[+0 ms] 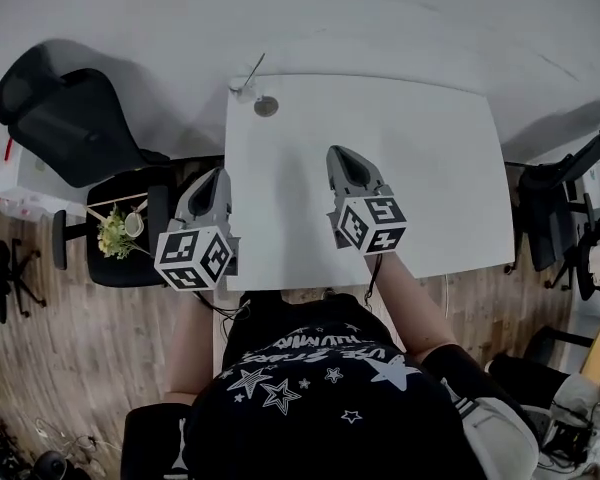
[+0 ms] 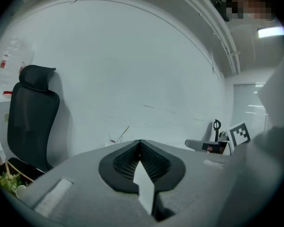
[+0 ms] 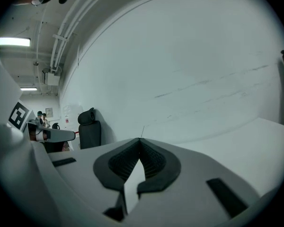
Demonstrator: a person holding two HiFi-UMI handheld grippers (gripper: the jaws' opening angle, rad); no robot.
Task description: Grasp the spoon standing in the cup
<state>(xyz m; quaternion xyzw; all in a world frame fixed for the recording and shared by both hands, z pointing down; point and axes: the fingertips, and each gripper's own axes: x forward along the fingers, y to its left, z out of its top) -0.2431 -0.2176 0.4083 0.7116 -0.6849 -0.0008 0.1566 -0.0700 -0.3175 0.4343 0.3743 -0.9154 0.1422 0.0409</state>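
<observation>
Spoon [image 1: 254,68], 1, in 1 cup [image 1: 242,90], left hand-held gripper [image 1: 220,172], right hand-held gripper [image 1: 337,151], both closed

1. I count two grippers: the left gripper [image 1: 219,173] and the right gripper [image 1: 338,152].
2. I see one white table [image 1: 430,168].
3. One cup [image 1: 243,90] stands on it, holding one spoon [image 1: 253,71].
4. One round grey disc [image 1: 266,106] lies beside the cup.
5. Left of the table I count one black high-backed chair [image 1: 65,118] and one bunch of flowers [image 1: 115,236].
</observation>
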